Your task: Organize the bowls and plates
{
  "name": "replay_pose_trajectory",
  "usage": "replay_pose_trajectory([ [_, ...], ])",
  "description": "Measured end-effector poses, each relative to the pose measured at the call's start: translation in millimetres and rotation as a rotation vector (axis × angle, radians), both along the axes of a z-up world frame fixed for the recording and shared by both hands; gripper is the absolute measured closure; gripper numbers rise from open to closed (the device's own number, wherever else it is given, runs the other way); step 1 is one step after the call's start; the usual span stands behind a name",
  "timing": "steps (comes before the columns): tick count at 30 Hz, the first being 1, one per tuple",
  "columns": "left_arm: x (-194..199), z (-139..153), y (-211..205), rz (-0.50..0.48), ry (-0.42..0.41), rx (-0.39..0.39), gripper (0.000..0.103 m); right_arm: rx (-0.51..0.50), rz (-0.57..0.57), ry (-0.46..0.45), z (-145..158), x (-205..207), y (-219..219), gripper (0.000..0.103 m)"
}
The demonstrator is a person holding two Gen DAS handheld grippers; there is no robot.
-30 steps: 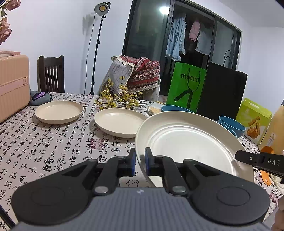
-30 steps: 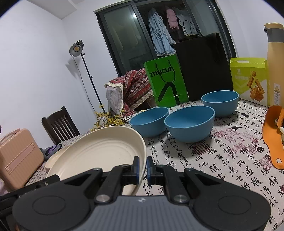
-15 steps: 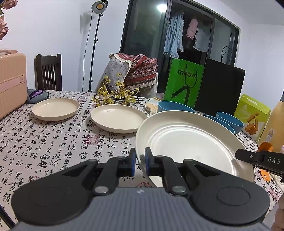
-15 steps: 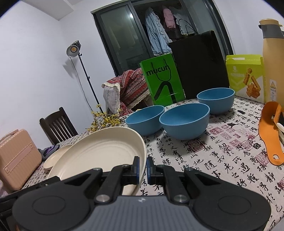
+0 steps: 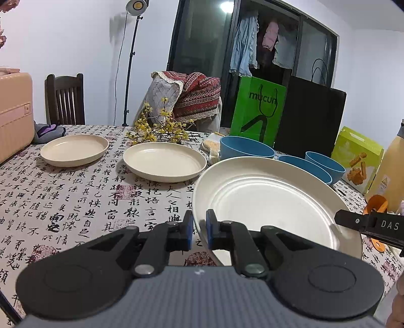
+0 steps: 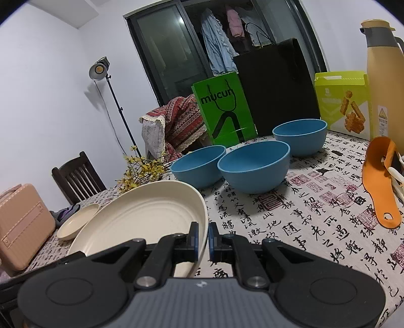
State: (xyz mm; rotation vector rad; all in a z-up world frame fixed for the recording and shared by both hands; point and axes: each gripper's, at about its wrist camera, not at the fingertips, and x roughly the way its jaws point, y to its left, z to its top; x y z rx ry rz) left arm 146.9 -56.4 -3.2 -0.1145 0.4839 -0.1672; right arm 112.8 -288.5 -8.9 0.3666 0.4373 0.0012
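My table (image 5: 75,201) wore a cloth printed with black calligraphy. Two cream plates (image 5: 74,150) (image 5: 164,161) lay toward its far edge beside a yellow flower sprig (image 5: 159,128), and three blue bowls (image 6: 253,165) (image 6: 198,165) (image 6: 300,136) sat clustered near the far right corner, an orange scoop (image 6: 381,181) at the right edge.

Evenly bright and sharp throughout, lit partly by the lamp (image 5: 137,4) on its stand; soft shadows beside the plates (image 5: 164,161); glare in the glass right of the lamp; fisheye bending at edges
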Motion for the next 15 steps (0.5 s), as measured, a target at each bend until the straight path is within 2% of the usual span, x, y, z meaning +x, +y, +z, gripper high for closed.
replay_pose_trajectory([
  [15,1.0,-9.1,-6.2,-0.010,0.021,0.009,0.093,0.003,-0.008,0.018,-9.3,-1.6,-4.7,0.095],
])
